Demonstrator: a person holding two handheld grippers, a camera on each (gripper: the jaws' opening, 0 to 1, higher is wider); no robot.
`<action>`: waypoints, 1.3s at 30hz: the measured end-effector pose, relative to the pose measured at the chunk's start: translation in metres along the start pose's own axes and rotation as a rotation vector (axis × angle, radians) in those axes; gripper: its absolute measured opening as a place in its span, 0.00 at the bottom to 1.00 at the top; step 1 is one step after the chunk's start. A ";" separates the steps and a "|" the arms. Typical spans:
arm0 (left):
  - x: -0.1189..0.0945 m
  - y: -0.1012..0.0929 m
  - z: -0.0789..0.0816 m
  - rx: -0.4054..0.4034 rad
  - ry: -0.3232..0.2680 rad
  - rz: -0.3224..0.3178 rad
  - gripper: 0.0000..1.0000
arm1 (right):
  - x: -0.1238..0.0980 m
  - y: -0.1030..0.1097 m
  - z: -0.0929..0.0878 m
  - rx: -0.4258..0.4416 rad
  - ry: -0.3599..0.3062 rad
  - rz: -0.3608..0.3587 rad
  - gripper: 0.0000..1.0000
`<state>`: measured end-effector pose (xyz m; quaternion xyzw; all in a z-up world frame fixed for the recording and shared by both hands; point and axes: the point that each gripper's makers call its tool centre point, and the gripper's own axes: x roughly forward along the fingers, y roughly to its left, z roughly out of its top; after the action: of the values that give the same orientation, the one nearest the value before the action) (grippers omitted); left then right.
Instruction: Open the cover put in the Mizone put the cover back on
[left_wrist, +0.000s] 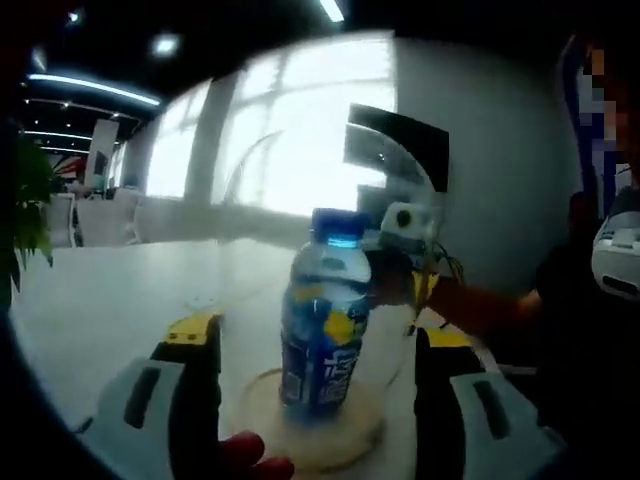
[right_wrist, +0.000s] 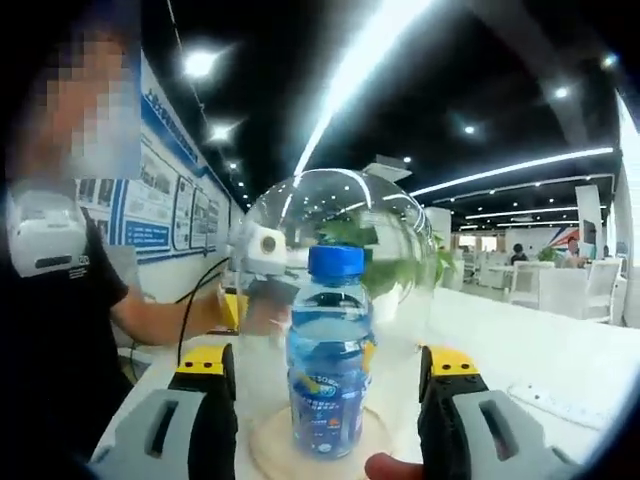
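Note:
A Mizone bottle (left_wrist: 325, 320) (right_wrist: 330, 370) with a blue cap stands upright on a round wooden base (left_wrist: 350, 440) (right_wrist: 270, 440). A clear glass dome cover (right_wrist: 400, 250) (left_wrist: 250, 170) arches over the bottle and down to the base. My left gripper (left_wrist: 318, 330) is open, its jaws standing either side of the dome's lower part. My right gripper (right_wrist: 328, 357) is open too, straddling the dome from the opposite side. Across the dome, each view catches the other gripper: the right one (left_wrist: 420, 290) and the left one (right_wrist: 240, 300). I cannot tell whether the jaws touch the glass.
The base rests on a white table (left_wrist: 110, 300) (right_wrist: 540, 350). A person in dark clothes (left_wrist: 590, 350) (right_wrist: 50, 340) stands at the table's edge. A green plant (left_wrist: 25, 210) stands at one end, with white chairs (right_wrist: 550, 285) farther off. A flat white object (right_wrist: 550, 400) lies on the table.

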<state>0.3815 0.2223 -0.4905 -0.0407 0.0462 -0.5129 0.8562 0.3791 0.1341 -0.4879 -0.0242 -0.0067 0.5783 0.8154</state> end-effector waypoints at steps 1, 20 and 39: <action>-0.002 -0.001 0.001 0.002 -0.004 0.004 0.67 | -0.001 -0.002 -0.001 0.001 0.007 -0.020 0.60; -0.022 -0.019 0.004 0.084 0.011 0.168 0.51 | -0.020 0.011 0.006 -0.042 -0.032 -0.202 0.42; -0.049 -0.039 0.011 0.111 -0.062 0.215 0.31 | -0.058 0.024 0.007 -0.009 -0.047 -0.345 0.19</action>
<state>0.3257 0.2474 -0.4730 -0.0039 -0.0049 -0.4184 0.9082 0.3369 0.0880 -0.4806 -0.0127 -0.0325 0.4303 0.9020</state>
